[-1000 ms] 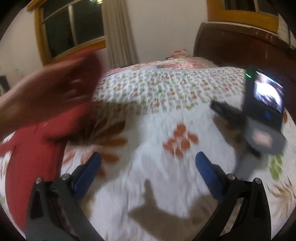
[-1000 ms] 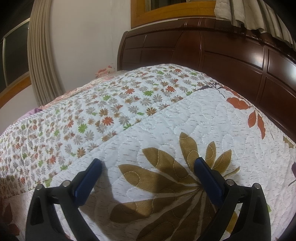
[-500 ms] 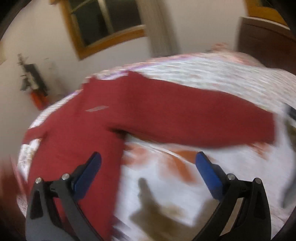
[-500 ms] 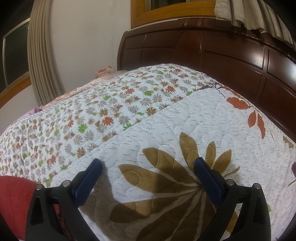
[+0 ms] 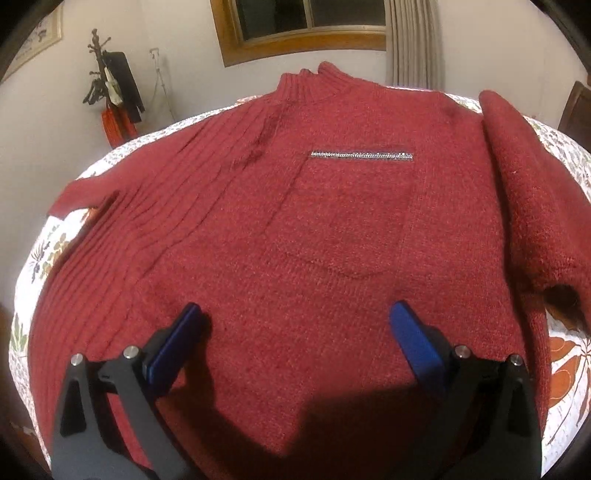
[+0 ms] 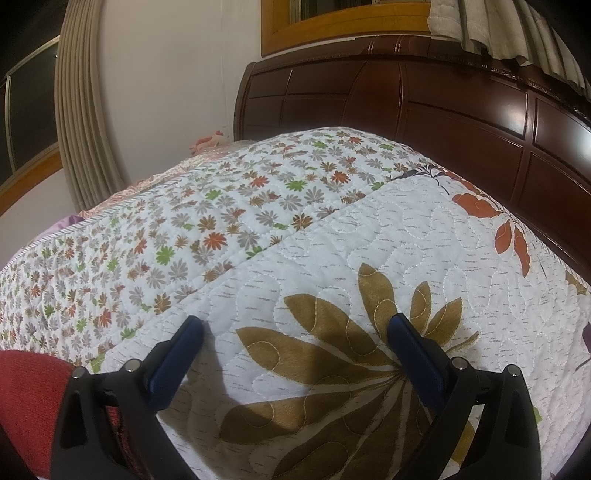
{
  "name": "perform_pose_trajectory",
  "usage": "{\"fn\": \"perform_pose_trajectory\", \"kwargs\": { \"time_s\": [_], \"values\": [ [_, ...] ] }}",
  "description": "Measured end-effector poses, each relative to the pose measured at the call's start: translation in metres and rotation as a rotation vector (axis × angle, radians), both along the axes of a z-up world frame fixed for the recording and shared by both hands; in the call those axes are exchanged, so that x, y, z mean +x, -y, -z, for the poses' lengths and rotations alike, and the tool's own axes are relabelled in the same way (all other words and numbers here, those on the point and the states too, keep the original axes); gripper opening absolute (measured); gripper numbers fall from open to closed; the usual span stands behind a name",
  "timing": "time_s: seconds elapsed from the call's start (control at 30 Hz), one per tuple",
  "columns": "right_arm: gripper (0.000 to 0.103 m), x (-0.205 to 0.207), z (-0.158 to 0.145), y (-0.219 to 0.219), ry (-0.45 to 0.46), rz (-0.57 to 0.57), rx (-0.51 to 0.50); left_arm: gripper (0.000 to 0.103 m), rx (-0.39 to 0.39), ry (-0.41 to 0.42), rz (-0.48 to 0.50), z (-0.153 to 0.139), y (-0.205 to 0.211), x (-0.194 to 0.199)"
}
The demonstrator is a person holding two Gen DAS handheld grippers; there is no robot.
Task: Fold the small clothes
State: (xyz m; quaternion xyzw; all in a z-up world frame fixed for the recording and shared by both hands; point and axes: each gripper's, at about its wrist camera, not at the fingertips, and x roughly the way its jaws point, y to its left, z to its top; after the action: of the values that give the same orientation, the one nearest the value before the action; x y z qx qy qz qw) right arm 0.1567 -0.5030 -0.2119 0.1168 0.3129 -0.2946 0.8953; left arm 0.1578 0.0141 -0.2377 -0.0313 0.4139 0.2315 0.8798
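A dark red knit sweater [image 5: 332, 229] lies spread flat on the bed, collar at the far end, with a zipped chest pocket [image 5: 360, 156]. Its right sleeve [image 5: 528, 192] lies folded along the body and its left sleeve [image 5: 79, 192] reaches out to the left. My left gripper [image 5: 295, 325] hovers open over the sweater's lower part, holding nothing. My right gripper [image 6: 295, 332] stands open over the bare floral quilt [image 6: 332, 229], holding nothing. A red piece of the sweater [image 6: 29, 398] shows at the lower left of the right wrist view.
The quilt [image 5: 569, 369] shows around the sweater's edges. A dark wooden headboard [image 6: 443, 122] stands behind the bed on the right. A coat stand [image 5: 110, 96] with hanging clothes is by the wall at the far left, a window [image 5: 303, 26] beyond the bed.
The left gripper has swung left, from the bare quilt and the other gripper to a spot over the spread sweater. A hand seen earlier is gone. The right gripper has not moved; red fabric appeared beside it.
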Motion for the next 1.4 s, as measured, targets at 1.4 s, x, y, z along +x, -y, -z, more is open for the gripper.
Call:
{"fn": "perform_pose_trajectory", "kwargs": {
  "time_s": [1.4],
  "values": [
    [0.100,0.040,-0.108,-0.021,0.248,-0.170,-0.046,0.101,-0.149,0.038,0.003,0.011,-0.020,-0.004]
  ]
}}
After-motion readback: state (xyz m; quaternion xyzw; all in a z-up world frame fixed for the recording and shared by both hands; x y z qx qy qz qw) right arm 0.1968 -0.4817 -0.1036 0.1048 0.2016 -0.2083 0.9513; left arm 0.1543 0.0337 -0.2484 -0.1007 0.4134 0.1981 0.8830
